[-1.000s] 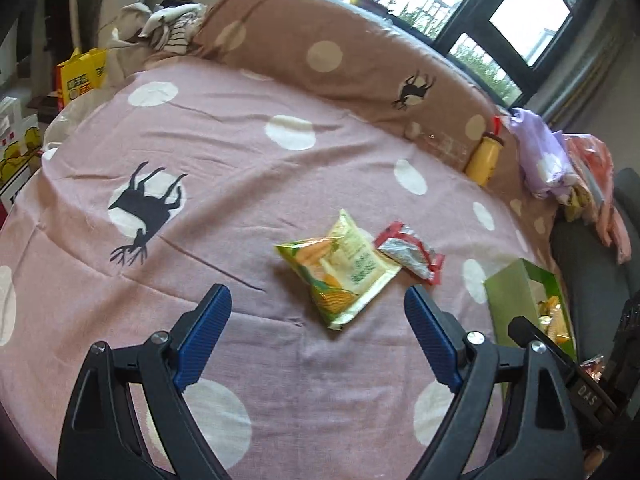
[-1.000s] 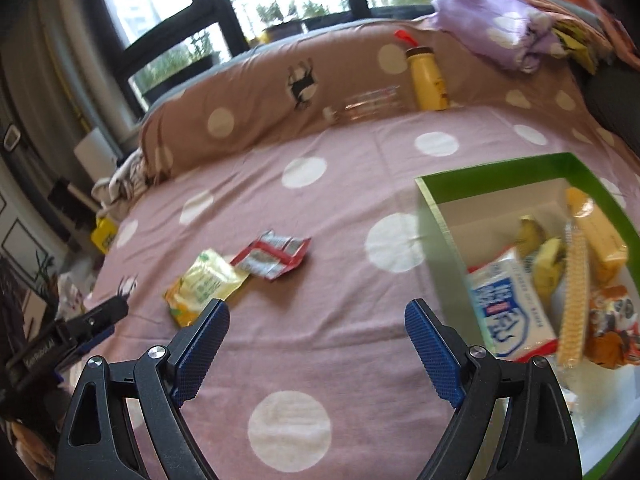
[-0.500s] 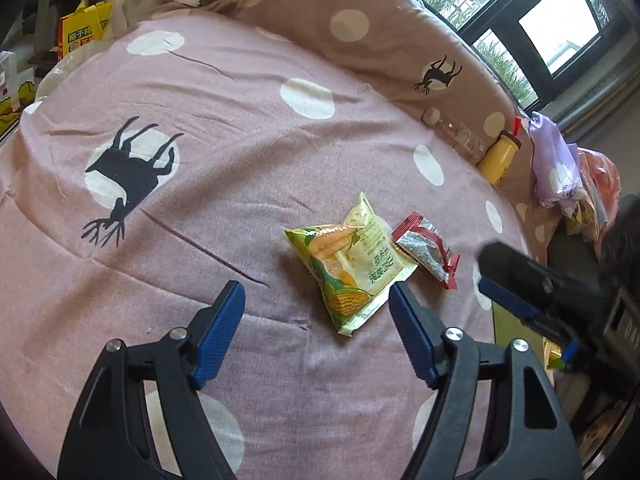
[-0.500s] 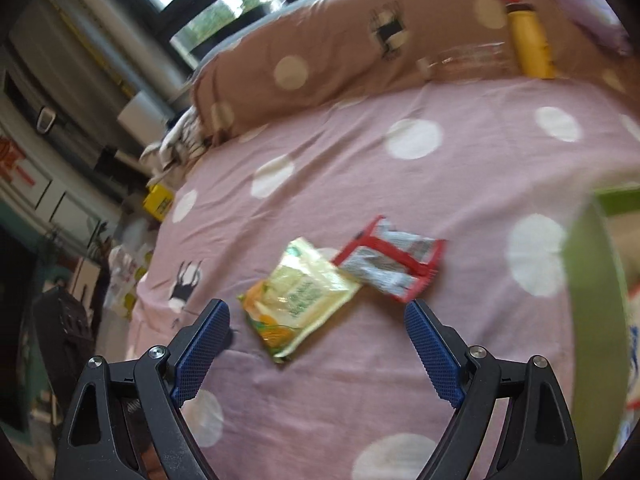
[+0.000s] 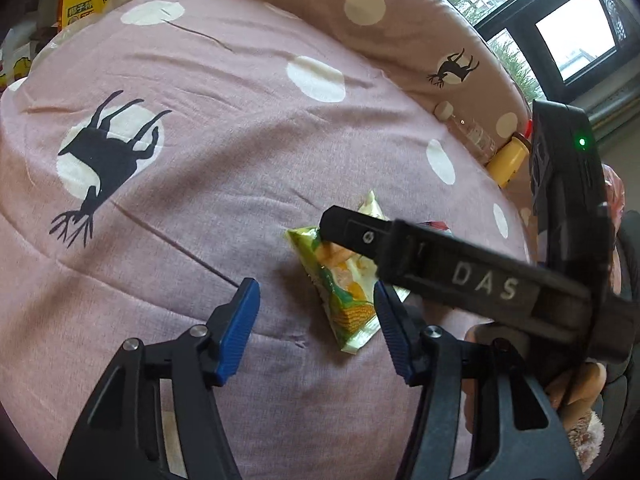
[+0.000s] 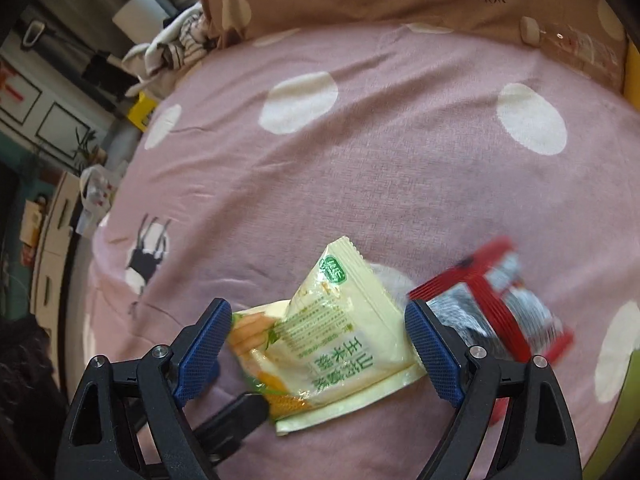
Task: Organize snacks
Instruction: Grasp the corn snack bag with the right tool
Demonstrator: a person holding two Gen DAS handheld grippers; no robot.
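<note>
Across the left wrist view, the black right gripper [image 5: 332,224] bars the way, covering part of the yellow-green crinkled plastic snack packet [image 5: 344,300] on the pink dotted bedsheet [image 5: 224,168]. The left gripper [image 5: 316,328] has just been closing, fingers apart, nothing clamped. A yellow plastic bottle [image 5: 508,160] lies against the brown pillow [image 5: 400,28].

From the right wrist, the fingers stand wide, straddling the packet unclamped; a red-edged silver foil packet [image 6: 500,312] lies just beside. A green box edge [image 6: 616,420] shows, contents unseen.
</note>
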